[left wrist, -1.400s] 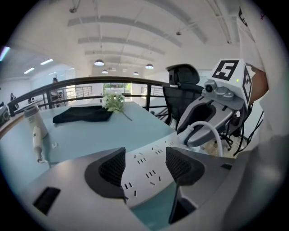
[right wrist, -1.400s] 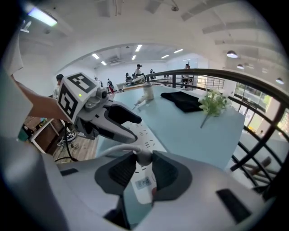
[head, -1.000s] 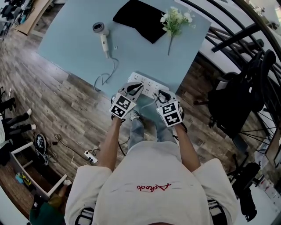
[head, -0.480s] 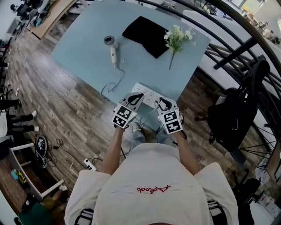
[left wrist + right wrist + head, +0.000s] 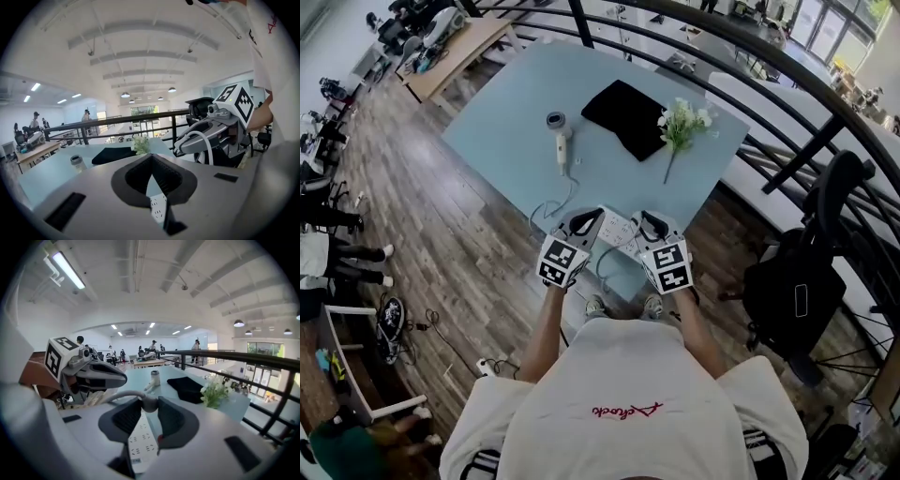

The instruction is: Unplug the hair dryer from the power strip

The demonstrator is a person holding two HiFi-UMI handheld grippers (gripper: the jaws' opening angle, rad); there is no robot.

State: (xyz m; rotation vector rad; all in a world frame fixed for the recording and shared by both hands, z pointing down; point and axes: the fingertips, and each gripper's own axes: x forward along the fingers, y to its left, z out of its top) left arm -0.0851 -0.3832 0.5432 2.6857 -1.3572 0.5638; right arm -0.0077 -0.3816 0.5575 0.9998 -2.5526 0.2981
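Note:
The white hair dryer (image 5: 558,131) lies on the light blue table (image 5: 506,122), and its grey cable (image 5: 567,192) runs toward me. The white power strip (image 5: 614,228) sits between my two grippers near the table's front corner. My right gripper (image 5: 149,408) is shut on the dryer's grey-white plug (image 5: 148,401), directly above the strip (image 5: 139,441); whether the plug still sits in its socket is hidden. My left gripper (image 5: 151,161) is shut with nothing seen between its tips, and the strip (image 5: 158,206) shows below them. The right gripper (image 5: 649,225) and the left gripper (image 5: 581,225) are side by side.
A black cloth (image 5: 628,117) and a bunch of white flowers (image 5: 680,127) lie at the table's far side. A dark railing (image 5: 787,159) runs behind and to the right, with a black chair (image 5: 797,272) beside me. On the wood floor lies another power strip (image 5: 487,366).
Both grippers have risen and tipped up toward level. In the head view the table now sits farther off and more of the room shows.

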